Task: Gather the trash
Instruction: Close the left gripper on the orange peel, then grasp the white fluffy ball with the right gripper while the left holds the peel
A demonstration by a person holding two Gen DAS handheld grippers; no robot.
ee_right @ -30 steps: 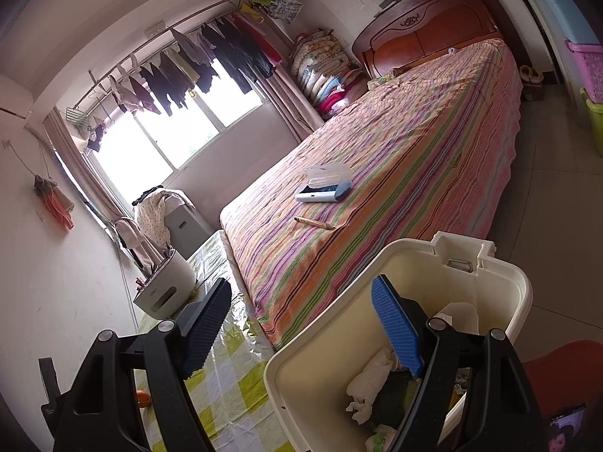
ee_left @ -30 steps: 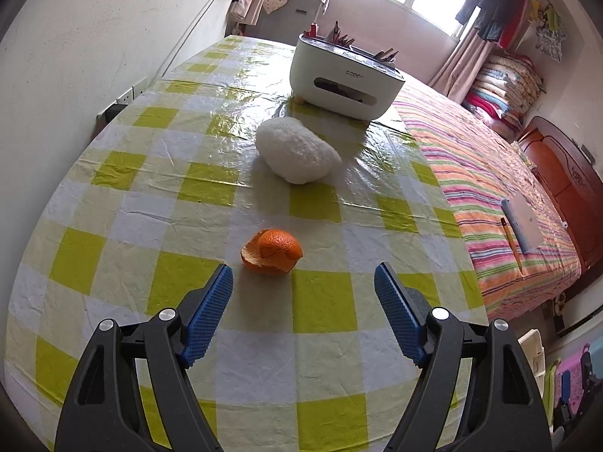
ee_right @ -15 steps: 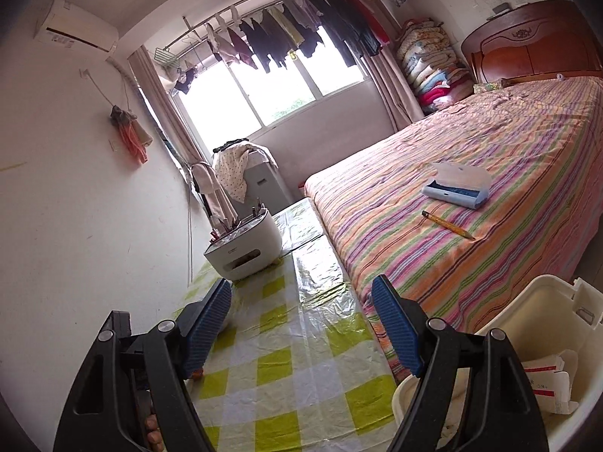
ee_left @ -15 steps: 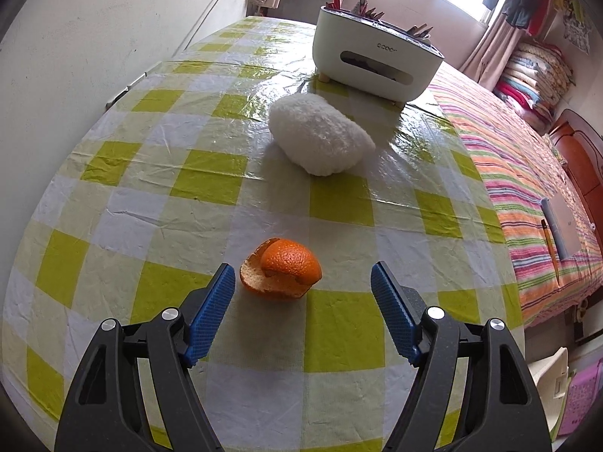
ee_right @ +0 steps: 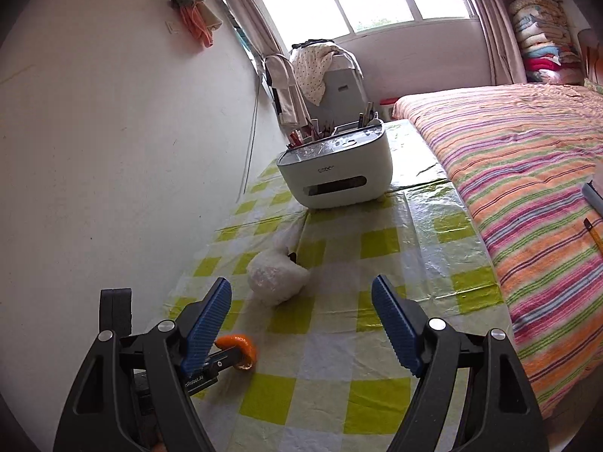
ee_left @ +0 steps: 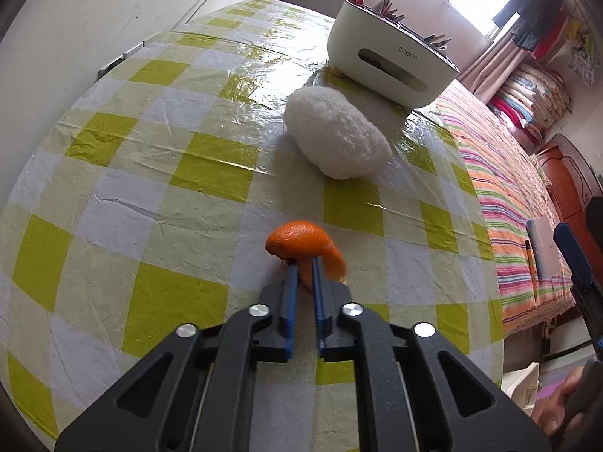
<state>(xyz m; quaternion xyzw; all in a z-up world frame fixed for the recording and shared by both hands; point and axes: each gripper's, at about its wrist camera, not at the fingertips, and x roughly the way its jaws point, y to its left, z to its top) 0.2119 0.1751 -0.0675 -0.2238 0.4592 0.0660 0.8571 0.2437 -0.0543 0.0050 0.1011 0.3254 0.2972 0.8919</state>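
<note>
An orange peel lies on the yellow-and-white checked tablecloth. My left gripper is shut on the near edge of that peel, the blue pads pinching it. In the right wrist view the orange peel shows at lower left, clamped by the left gripper. My right gripper hovers open above the table with nothing between its blue fingers. A white fluffy wad sits farther back on the cloth, and this fluffy wad lies ahead of the right gripper.
A white desk organiser with pens stands at the table's far end. A bed with a striped cover runs along the right side, with a pencil and a notebook on it. The wall borders the left.
The left jaws closed on the orange peel and lifted its edge. The right gripper swung from the trash bin beside the bed to above the table, staying open.
</note>
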